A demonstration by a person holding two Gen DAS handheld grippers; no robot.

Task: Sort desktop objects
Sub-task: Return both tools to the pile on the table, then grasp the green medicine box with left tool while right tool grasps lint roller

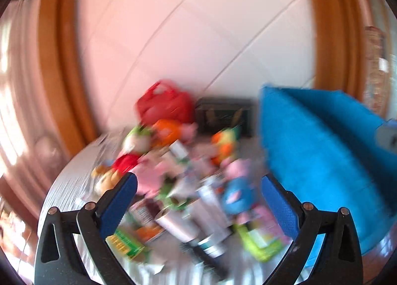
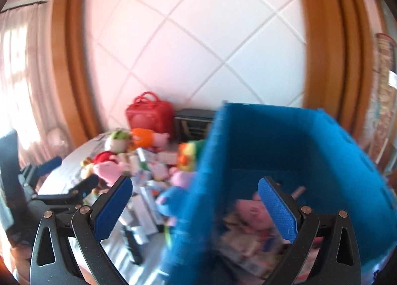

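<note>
The left gripper (image 1: 198,200) is spread wide with nothing between its blue pads (image 1: 121,200), and it hangs above a blurred pile of objects (image 1: 188,185) in the lower centre of the left wrist view. A silver cup (image 1: 178,225) lies on its side between the two fingers, lower in the frame, and a blue plush toy (image 1: 235,195) sits near the right finger. The right gripper (image 2: 196,208) is also released and holds nothing; its right finger stands over the opening of the blue bin (image 2: 310,141), which fills the right half of the right wrist view. Inside the bin lies a pink plush toy (image 2: 250,210) on some blurred papers. Farther back, in the middle of the frame, a red bag (image 2: 148,116) stands against the white tiled wall (image 2: 198,37).
</note>
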